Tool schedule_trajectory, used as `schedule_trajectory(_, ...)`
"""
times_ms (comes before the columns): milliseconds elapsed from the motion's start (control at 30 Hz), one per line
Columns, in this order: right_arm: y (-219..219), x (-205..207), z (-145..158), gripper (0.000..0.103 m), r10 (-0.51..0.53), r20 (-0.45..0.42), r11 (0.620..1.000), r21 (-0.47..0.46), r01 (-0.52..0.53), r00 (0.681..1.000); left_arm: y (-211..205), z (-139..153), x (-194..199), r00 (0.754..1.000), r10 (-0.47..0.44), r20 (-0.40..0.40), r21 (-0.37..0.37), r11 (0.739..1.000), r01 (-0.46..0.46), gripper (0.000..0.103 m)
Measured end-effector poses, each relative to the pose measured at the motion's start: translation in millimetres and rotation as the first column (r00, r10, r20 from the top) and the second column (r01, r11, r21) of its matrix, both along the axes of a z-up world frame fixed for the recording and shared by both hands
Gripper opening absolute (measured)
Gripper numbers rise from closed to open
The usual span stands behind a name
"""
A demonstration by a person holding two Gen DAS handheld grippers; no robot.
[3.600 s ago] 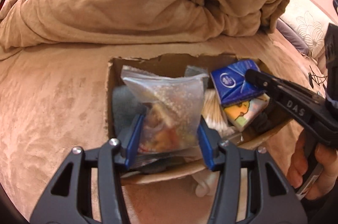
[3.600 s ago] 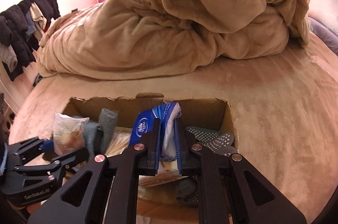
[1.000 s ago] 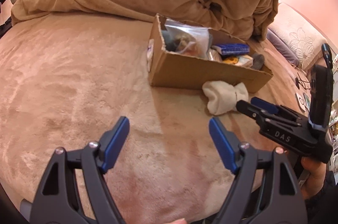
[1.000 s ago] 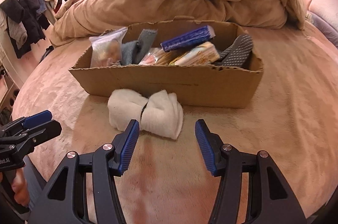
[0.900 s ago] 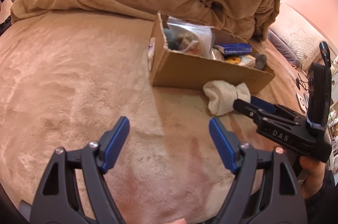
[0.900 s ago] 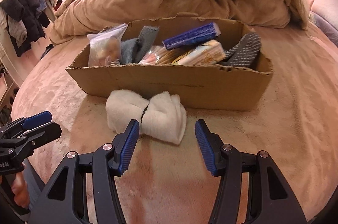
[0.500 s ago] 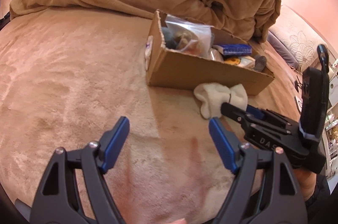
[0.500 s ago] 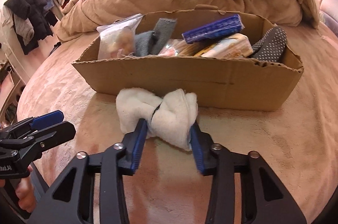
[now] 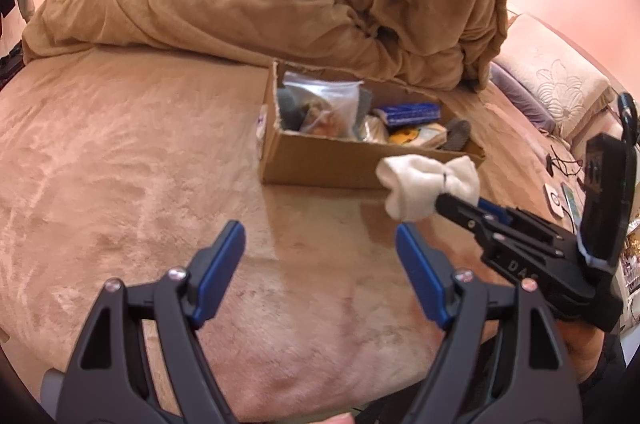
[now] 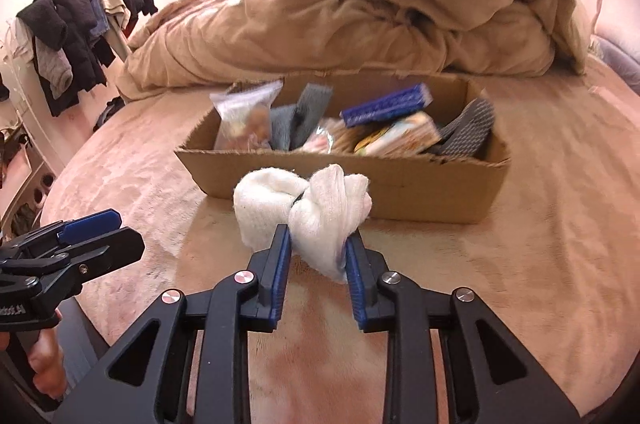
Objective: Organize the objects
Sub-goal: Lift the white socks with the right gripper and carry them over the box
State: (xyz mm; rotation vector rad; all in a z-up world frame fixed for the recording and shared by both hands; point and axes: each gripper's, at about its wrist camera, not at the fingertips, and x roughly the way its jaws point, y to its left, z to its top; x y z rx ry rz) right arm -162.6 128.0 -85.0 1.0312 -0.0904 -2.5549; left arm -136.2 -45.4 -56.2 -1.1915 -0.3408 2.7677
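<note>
Lifted off the bed (image 10: 560,224) since before, white sock bundle (image 10: 320,216) is clamped at frame centre by right gripper (image 10: 316,252) fingers; left gripper (image 9: 320,264) fingers are held wide, empty.

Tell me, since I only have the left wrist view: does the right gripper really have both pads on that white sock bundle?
Observer: Yes. The right wrist view shows the right gripper pressing both blue pads on the white sock bundle, on its right lobe only.
Operator: And the other lobe?
Observer: It sticks out free, left of the pads.
Operator: Is my left gripper near it?
Observer: No. The left gripper sits off to the left, apart from the bundle.
</note>
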Motion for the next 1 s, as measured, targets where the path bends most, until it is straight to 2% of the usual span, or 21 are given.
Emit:
schedule_trajectory(467,51.5,22.0,45.6,0.028,-0.077,-0.075,0.997,0.016,0.079,0.994,14.6,40.9,1.0,0.998,-0.008,-0.056,-0.022,1.000,0.007,0.079)
schedule_trajectory(800,69.0,0.3,67.5,0.028,-0.110,-0.097,0.993,0.024,0.113,0.989,17.9,61.6,-15.6,0.997,0.001,-0.082,-0.029,1.000,-0.003,0.079)
schedule_trajectory(1000,72.7,-25.2,60.6,0.029,-0.116,-0.046,0.993,0.033,0.117,0.992,17.2,58.7,-28.4,0.997,0.004,-0.075,-0.029,1.000,-0.006,0.080)
